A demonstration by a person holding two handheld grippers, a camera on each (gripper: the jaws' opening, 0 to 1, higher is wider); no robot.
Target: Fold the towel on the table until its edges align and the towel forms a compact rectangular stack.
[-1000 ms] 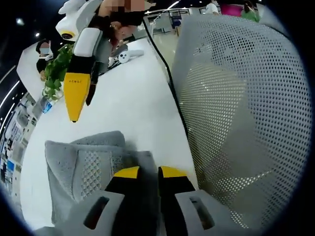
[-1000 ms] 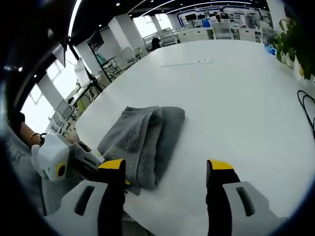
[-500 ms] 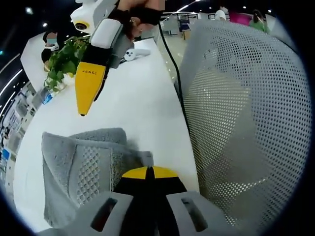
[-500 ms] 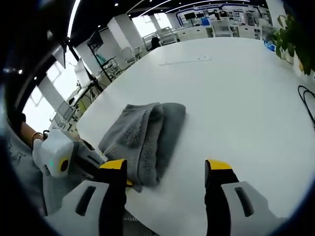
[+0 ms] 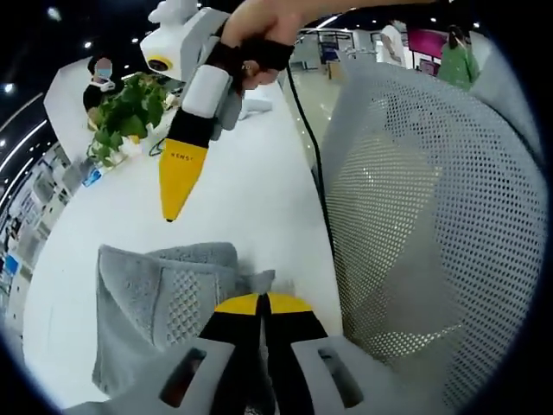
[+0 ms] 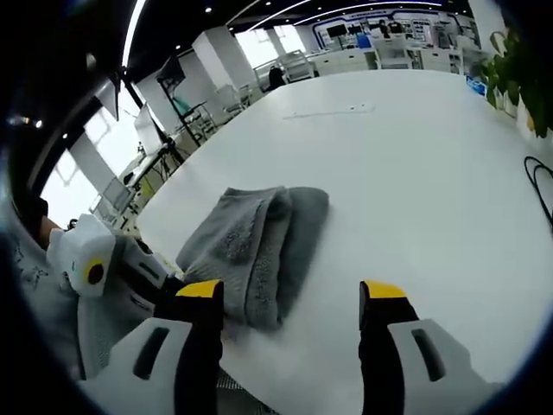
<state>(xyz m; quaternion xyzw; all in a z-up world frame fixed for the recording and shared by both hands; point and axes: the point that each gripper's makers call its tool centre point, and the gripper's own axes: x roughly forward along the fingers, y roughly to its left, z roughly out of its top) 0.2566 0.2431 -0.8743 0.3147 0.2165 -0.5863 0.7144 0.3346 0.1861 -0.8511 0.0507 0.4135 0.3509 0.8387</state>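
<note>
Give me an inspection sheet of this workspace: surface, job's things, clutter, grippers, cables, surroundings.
Surface: white table, mostly bare.
Job's things: grey towel folded into a narrow stack near the table edge, layers not quite flush.
Clutter: small white device at the far end of the table.
Grippers: left gripper shut on the towel's near edge; right gripper open, raised above the table past the towel.
Cables: black cable running along the table edge; black loops at the table's side.
Surroundings: grey mesh chair back, potted plant, open office with people in the distance.
</note>
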